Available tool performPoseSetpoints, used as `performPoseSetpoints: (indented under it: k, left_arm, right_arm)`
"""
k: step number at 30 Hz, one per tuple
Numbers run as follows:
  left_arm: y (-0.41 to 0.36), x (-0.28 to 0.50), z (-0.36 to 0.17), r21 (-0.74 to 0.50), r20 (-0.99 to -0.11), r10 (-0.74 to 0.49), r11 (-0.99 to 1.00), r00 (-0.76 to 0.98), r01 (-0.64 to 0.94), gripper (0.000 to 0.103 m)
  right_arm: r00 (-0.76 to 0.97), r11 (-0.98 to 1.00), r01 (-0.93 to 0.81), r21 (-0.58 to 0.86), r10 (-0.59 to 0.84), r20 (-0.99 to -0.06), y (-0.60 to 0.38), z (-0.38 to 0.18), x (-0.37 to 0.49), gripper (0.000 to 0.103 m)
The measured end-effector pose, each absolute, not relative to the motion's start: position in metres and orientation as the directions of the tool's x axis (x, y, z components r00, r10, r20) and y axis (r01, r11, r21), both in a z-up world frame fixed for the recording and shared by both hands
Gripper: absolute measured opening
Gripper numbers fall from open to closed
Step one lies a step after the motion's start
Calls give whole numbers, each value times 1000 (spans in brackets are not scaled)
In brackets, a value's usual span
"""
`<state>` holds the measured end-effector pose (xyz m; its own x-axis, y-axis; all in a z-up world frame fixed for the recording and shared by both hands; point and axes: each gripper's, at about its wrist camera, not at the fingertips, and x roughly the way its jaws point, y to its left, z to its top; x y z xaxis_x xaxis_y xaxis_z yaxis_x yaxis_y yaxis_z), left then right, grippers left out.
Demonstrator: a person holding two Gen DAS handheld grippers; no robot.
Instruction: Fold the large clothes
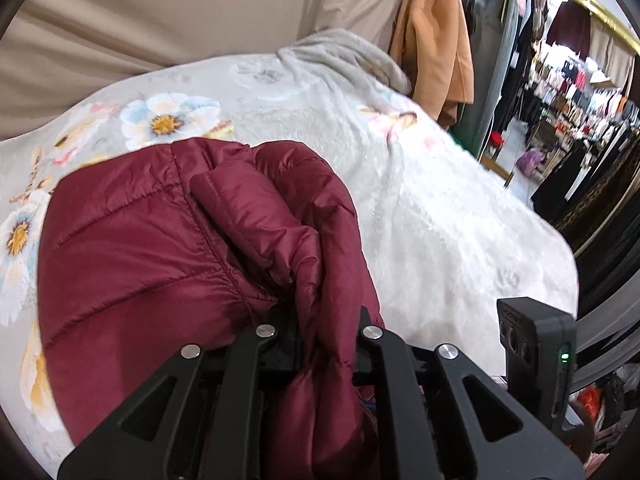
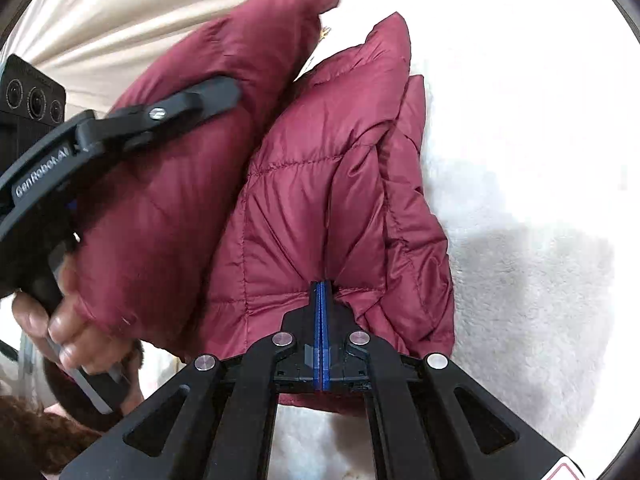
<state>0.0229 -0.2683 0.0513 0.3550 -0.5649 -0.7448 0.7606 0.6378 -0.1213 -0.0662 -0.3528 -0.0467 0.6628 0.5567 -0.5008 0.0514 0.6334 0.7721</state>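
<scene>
A dark red quilted puffer jacket (image 1: 132,248) lies bunched on a pale floral fleece blanket (image 1: 420,208). My left gripper (image 1: 320,320) is shut on a thick roll of the jacket's fabric, which fills the gap between its jaws. In the right wrist view the jacket (image 2: 328,200) is partly folded, one flap lifted. My right gripper (image 2: 322,292) is shut on a seam at the jacket's near edge, blue pads pressed together. The left gripper also shows in the right wrist view (image 2: 218,88), held by a hand at the left and clamped on the raised flap.
A beige curtain (image 1: 160,12) hangs behind the bed. An orange coat (image 1: 436,40) and racks of clothes (image 1: 580,92) stand at the right. The blanket's right edge (image 1: 560,248) drops off toward the shop floor. White fleece (image 2: 532,280) spreads right of the jacket.
</scene>
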Motion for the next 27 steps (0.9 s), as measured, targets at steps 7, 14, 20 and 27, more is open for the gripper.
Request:
performPoseSetpoints:
  k: [7,14,20,27]
  left_arm:
    - [-300,25,18,-97,-785,-513,657,348,748,22]
    - [-294,21,27,-276,-727,-650,569,219,775,58]
    - [-217,8,119,-387,-511,-814,505,276,771,68]
    - [-156,-13,103,-188,-579,-602,755,550,628,73]
  right_arm:
    - [661,585,44,810,591,-463,-387,-62,-67,0]
    - [719,589,33,807,547,-429,-430,-52,-132,5]
    - [849,690,50,722,352,-395,-485,-1,-184,14]
    - [851,780,-134,611,406,-333,-434,62,-158,42]
